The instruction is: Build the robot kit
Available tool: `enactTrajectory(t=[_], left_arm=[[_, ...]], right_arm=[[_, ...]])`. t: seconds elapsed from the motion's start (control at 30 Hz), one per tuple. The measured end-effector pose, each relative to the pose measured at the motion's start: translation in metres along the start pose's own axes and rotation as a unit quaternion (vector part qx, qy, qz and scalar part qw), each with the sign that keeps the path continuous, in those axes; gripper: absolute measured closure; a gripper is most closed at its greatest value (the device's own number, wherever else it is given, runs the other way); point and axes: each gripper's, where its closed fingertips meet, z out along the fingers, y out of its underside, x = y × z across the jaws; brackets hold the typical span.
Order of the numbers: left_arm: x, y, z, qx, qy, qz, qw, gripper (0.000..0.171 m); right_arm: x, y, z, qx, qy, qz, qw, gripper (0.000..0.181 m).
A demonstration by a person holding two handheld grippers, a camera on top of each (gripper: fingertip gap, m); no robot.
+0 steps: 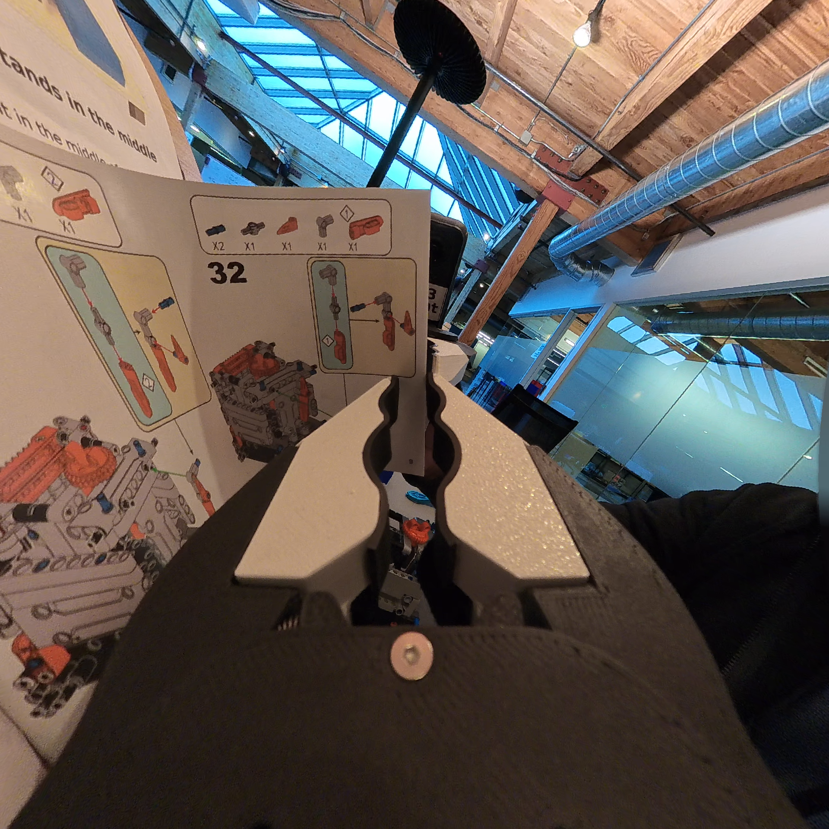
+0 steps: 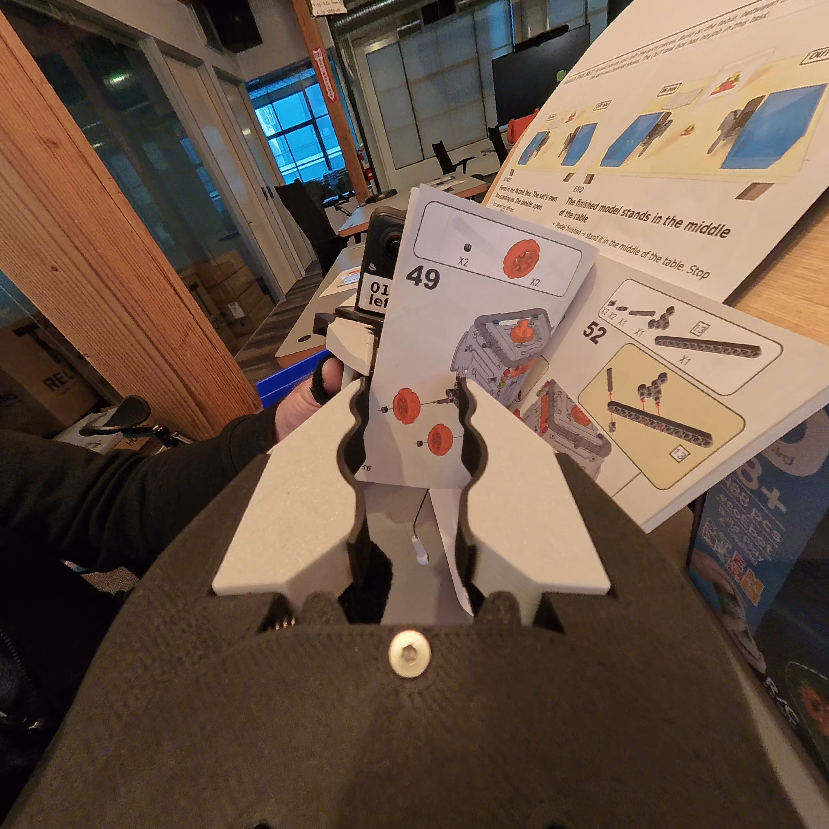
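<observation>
While upright, booklet page (image 1: 406, 430) sits pinched in left hand-held gripper (image 1: 412, 390).

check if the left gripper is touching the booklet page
Touching. In the left wrist view the left gripper has its fingertips pinched on the edge of the booklet page.

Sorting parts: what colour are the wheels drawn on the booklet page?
Orange wheels, clearest in the right wrist view.

Left gripper (image 1: 412, 386): matt grainy grey plastic fingers (image 1: 507, 498), rough black printed body, shiny metal screw (image 1: 411, 656). Booklet (image 1: 251, 323): matt paper, pinched. Ceiling (image 1: 673, 67), 1 o'clock: rough wood; duct (image 1: 700, 166) ribbed metal. Right gripper (image 2: 415, 390): same plastic. Sleeve (image 2: 112, 484): black cloth.
</observation>
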Motion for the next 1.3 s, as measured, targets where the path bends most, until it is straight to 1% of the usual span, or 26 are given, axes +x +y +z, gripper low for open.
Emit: enactTrajectory(t=[0.23,0.3,0.43,0.53,0.73,0.87,1.07,1.3], left_arm=[[-0.0005,0.0002,0.0004,0.0,-0.002,0.002,1.0,0.161],[-0.001,0.0004,0.0006,-0.001,-0.005,0.002,1.0,0.16],[-0.0021,0.0022,0.0028,-0.006,-0.012,0.006,1.0,0.16],[-0.0014,0.0024,0.0037,-0.007,-0.011,0.007,1.0,0.16],[-0.0024,0.0021,0.003,-0.006,-0.014,0.008,1.0,0.162],[-0.0023,0.0018,0.0024,-0.005,-0.013,0.008,1.0,0.163],[-0.0014,0.0015,0.0025,-0.004,-0.01,0.007,1.0,0.161],[-0.002,0.0019,0.0031,-0.005,-0.011,0.007,1.0,0.161]], right_arm=[[-0.0006,0.0001,-0.0011,0.001,-0.002,0.001,1.0,0.14],[-0.0013,0.0009,-0.0006,-0.002,-0.002,-0.001,1.0,0.136],[-0.0007,0.003,0.001,-0.014,0.015,-0.016,1.0,0.134],[-0.0006,0.0034,0.0013,-0.021,0.026,-0.027,0.999,0.137],[0.0024,0.003,-0.0012,-0.015,0.023,-0.017,0.999,0.143],[0.003,0.0032,-0.0014,-0.015,0.024,-0.016,0.999,0.143],[0.0011,0.0035,-0.0005,-0.014,0.015,-0.014,1.0,0.14],[0.0022,0.0055,0.001,-0.021,0.027,-0.022,0.999,0.14]])
